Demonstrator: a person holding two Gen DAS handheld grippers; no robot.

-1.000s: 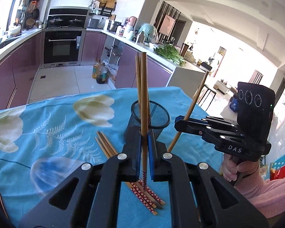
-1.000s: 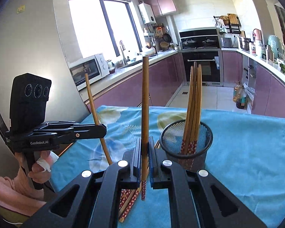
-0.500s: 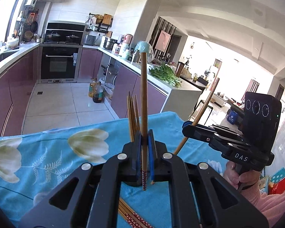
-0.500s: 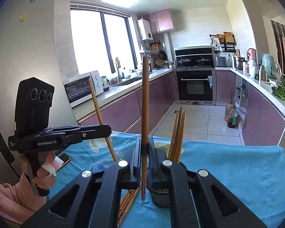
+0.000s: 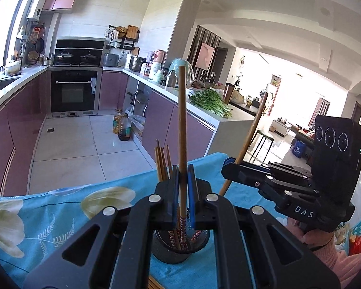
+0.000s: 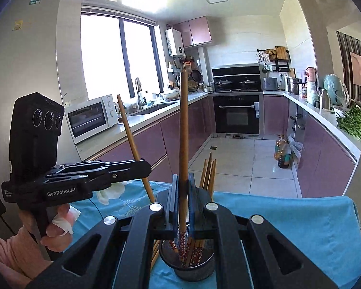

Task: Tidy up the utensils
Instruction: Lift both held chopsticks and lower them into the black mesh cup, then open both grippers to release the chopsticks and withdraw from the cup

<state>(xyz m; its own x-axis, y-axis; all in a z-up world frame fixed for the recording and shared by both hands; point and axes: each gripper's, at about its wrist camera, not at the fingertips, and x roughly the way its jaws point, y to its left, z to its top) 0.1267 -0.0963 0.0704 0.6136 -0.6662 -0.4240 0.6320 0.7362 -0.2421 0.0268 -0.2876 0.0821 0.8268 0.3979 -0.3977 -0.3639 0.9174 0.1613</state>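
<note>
My left gripper is shut on an upright wooden chopstick; its patterned lower end hangs in the mouth of the black mesh cup. My right gripper is shut on another upright chopstick, whose patterned end is also inside the cup. Several chopsticks stand in the cup. Each gripper shows in the other's view, the right one and the left one, both close beside the cup.
The cup stands on a table with a blue flowered cloth. A few chopsticks lie on the cloth left of the cup. Purple kitchen cabinets, an oven and tiled floor lie beyond the far table edge.
Both grippers rose and moved in over the cup with their chopsticks. The chopstick ends, which hung above the cloth before, now hang inside the cup's mouth.
</note>
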